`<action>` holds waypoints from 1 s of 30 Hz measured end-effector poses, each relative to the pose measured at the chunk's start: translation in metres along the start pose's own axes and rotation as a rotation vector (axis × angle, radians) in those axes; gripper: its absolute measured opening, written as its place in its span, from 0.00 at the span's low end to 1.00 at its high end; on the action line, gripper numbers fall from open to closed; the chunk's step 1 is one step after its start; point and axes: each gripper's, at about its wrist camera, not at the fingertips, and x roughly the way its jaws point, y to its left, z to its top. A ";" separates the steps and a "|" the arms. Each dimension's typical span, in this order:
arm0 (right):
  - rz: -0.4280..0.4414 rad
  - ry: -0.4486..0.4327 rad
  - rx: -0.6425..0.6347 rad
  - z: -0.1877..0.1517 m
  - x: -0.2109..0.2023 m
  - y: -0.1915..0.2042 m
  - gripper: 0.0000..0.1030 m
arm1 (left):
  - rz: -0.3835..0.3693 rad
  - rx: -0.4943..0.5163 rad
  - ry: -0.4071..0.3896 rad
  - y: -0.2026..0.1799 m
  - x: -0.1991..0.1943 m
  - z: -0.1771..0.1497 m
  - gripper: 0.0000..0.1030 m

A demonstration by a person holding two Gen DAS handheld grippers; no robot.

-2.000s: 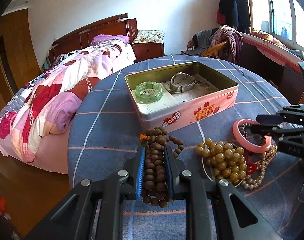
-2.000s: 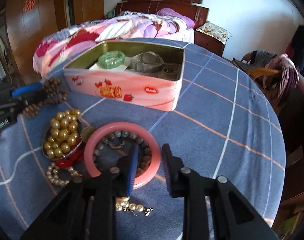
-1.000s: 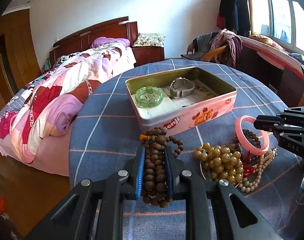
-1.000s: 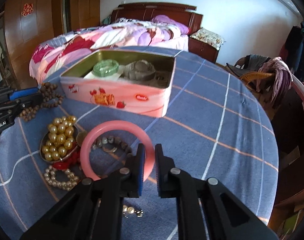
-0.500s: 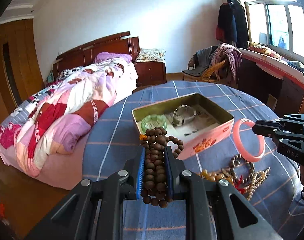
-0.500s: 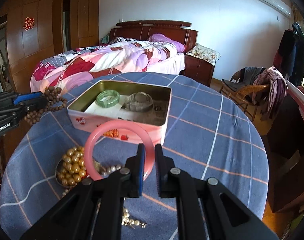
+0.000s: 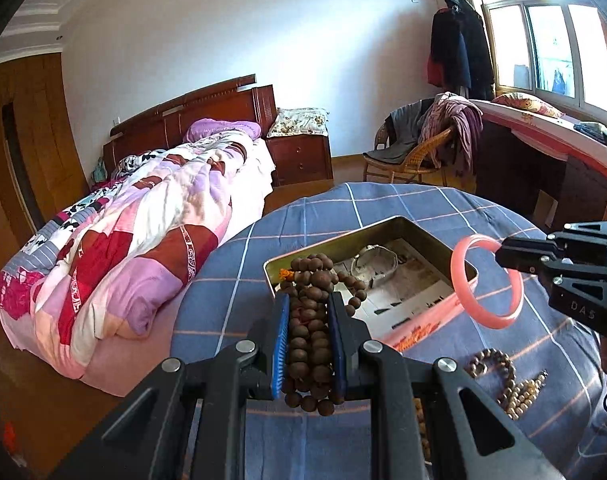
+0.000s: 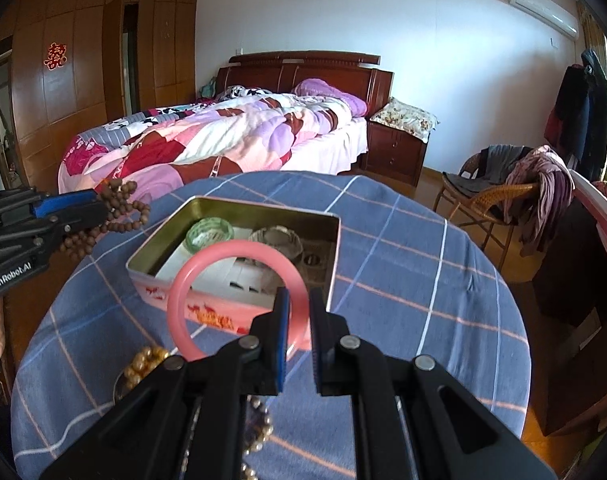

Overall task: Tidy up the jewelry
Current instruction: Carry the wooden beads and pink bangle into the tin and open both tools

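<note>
Over blue checked tabletop [image 8: 403,264], left tool [image 7: 308,340] is gripping wooden beads [image 7: 309,320]; right tool [image 8: 296,320] is pinching pink bangle [image 8: 207,276], both seemingly heading for the tin [image 8: 335,256].

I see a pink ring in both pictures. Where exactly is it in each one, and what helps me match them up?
Left wrist view: the pink bangle hangs at the right, clamped at its upper edge by the right tongs, in front of the tin's right corner.
Right wrist view: the pink bangle sits low in the centre, clamped between the right tongs.
Shared landmark: the open pink tin on the blue checked tablecloth.
</note>
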 end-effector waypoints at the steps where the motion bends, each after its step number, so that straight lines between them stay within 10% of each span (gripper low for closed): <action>1: -0.001 -0.001 -0.001 0.002 0.000 -0.001 0.11 | 0.002 0.005 0.001 0.000 0.003 0.002 0.19; 30: -0.062 0.039 -0.043 0.031 0.045 -0.004 0.11 | 0.041 0.073 0.055 -0.002 0.059 0.028 0.19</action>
